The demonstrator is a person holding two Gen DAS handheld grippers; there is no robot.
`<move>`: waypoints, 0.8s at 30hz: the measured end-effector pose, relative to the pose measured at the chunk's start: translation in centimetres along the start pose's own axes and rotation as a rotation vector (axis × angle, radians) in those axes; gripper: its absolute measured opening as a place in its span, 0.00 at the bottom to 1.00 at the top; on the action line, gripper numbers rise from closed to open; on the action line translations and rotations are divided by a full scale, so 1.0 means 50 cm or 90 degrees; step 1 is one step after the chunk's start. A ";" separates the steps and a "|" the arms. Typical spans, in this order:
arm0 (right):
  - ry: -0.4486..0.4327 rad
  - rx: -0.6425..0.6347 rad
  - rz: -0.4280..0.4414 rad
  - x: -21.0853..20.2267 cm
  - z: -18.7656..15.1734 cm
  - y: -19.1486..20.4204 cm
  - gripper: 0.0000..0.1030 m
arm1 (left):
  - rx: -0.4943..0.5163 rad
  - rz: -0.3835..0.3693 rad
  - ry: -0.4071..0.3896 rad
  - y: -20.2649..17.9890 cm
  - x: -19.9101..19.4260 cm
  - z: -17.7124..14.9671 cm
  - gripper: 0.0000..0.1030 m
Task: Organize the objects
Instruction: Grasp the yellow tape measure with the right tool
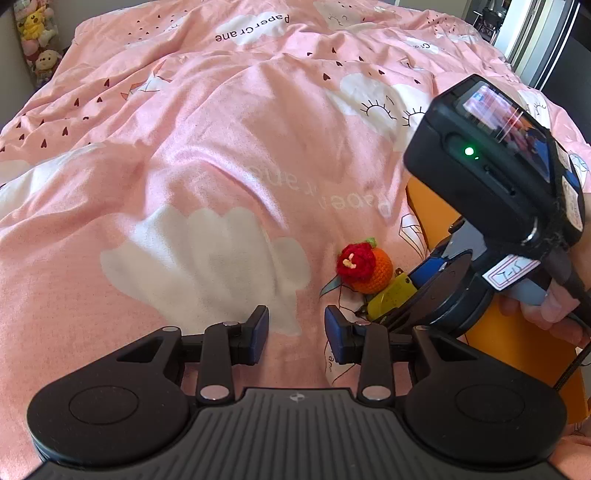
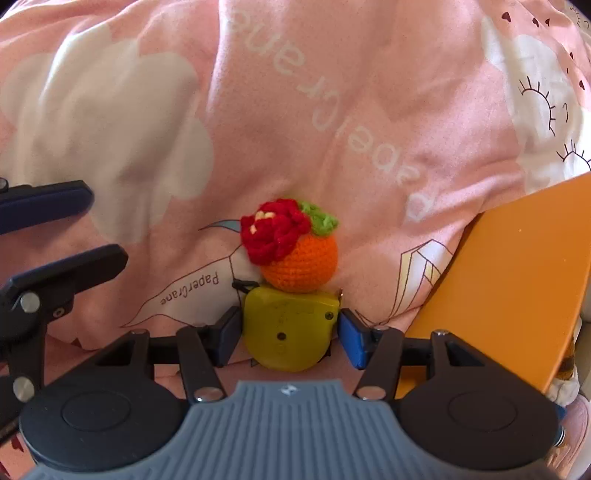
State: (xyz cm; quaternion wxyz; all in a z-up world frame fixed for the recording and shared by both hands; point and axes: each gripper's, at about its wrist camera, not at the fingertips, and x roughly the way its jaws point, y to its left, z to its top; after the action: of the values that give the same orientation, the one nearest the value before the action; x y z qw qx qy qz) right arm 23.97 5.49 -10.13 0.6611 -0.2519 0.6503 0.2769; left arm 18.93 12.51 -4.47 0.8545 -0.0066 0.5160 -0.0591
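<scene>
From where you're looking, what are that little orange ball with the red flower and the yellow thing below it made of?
The orange ball looks like crocheted yarn: matte, with visible stitch rows, and the red flower and green leaf are looped yarn too. The yellow thing seems to be hard plastic, smooth and slightly glossy, with small screws in its shell.

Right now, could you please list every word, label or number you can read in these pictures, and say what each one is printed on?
"PaperCrane": pink bed cover, dark letters upside down on a white cloud at the far end.
"PaperCrane": same cover, small dark print inside the outlined crane shape near the yellow tape measure.
"PaperCrane", large pale letters upside down mid-cover.
White sticker on the right gripper: handwritten, unreadable.
Tape measure lettering: too faint.
</scene>
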 end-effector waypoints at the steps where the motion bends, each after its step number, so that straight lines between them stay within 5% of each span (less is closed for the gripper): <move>1: 0.003 0.000 -0.001 0.003 -0.001 0.001 0.56 | 0.000 -0.001 0.000 0.001 0.001 0.000 0.41; 10: -0.021 -0.028 0.004 -0.038 -0.038 0.003 0.55 | 0.029 -0.007 -0.002 -0.008 -0.016 -0.002 0.41; 19: -0.126 -0.103 0.060 -0.242 -0.116 -0.019 0.55 | 0.118 -0.022 -0.042 -0.063 -0.081 0.014 0.41; 24: -0.174 -0.104 0.041 -0.317 -0.185 -0.066 0.55 | 0.172 -0.047 -0.031 -0.103 -0.054 0.031 0.41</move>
State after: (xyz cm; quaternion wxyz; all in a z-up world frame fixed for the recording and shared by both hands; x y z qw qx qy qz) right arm 19.58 -3.93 5.34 0.7114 -0.2436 0.5376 0.3815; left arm 18.58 7.63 -0.98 0.8571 0.0881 0.4819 -0.1591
